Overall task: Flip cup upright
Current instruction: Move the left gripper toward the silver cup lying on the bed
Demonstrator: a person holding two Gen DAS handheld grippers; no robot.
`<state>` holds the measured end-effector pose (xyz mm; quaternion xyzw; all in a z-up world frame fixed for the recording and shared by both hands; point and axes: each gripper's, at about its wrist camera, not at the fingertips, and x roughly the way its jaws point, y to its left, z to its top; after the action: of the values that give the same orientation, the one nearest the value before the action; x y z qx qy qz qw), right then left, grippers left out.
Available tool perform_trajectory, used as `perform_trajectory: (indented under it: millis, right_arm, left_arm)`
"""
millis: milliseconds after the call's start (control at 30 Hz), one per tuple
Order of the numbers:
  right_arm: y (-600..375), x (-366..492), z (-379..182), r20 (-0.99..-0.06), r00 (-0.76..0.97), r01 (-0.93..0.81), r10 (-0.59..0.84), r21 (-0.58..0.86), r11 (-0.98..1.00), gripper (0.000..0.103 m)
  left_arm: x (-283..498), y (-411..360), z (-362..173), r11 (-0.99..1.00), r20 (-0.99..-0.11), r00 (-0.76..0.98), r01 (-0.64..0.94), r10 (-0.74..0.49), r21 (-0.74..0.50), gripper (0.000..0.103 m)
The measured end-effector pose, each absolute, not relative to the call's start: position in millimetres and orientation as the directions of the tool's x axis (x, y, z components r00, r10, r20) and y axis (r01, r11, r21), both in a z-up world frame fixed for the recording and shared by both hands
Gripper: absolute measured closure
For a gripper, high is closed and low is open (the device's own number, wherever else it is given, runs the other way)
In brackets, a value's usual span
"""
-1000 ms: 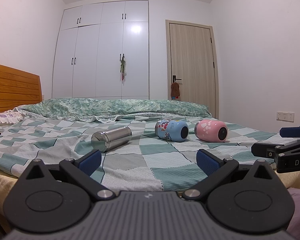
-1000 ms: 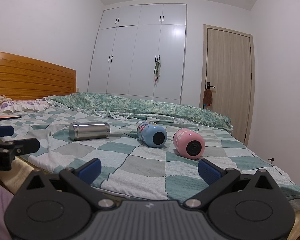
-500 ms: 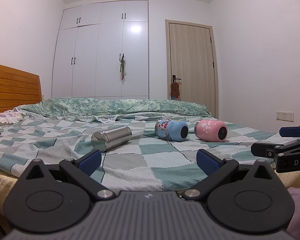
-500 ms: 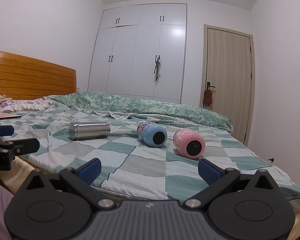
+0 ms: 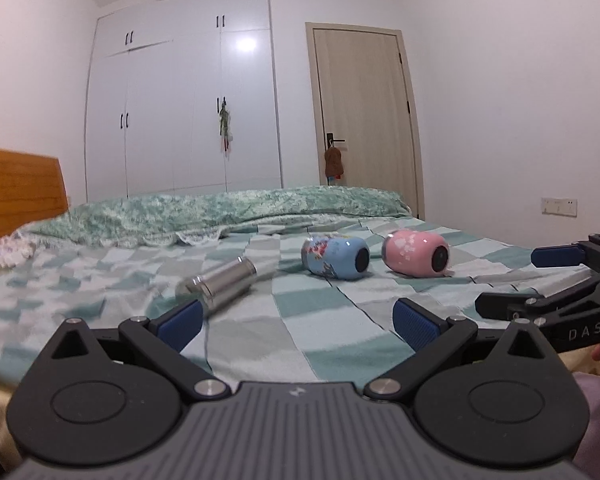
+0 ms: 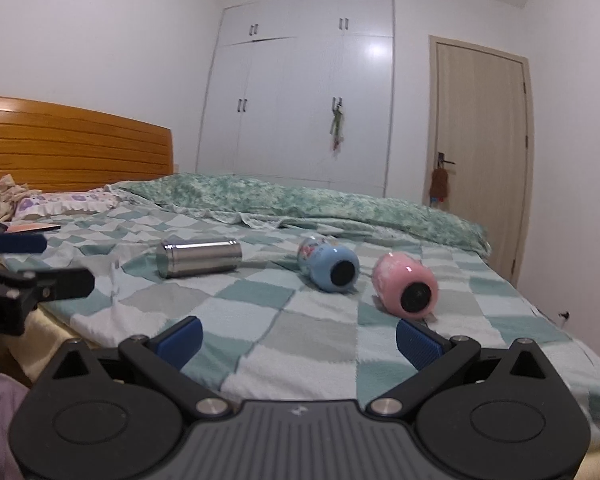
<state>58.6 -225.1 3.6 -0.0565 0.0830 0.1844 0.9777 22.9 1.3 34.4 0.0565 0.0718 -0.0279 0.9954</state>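
Both tongs gape empty, cups [image 6: 404, 288] lying well ahead on bed [image 6: 260, 320].

White letters "DAS" on the black body of the right tongs [image 5: 556, 276].

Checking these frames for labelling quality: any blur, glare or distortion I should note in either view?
Left wrist view: motion blur softens the checked blanket and steel cup; glare patch on the wardrobe. Right wrist view: sharper, similar wardrobe glare, fisheye bends the door frame.
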Motion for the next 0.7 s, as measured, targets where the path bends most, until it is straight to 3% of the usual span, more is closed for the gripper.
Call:
perform_trajectory:
  millis: [233,700]
  right_arm:
    - [-197,95,24,-0.191,0.891,-0.433,0.411,-0.091,0.897,0.0]
    - [-145,194,54,-0.248,0.85,-0.491,0.465,-0.051,0.87,0.0]
  left_arm:
    - [61,21,60,0.986,-0.205,0.978,0.061,-0.027,0.158,0.0]
    - [181,60,100,0.956,-0.43,0.902,0.094,0.036,0.277,0.0]
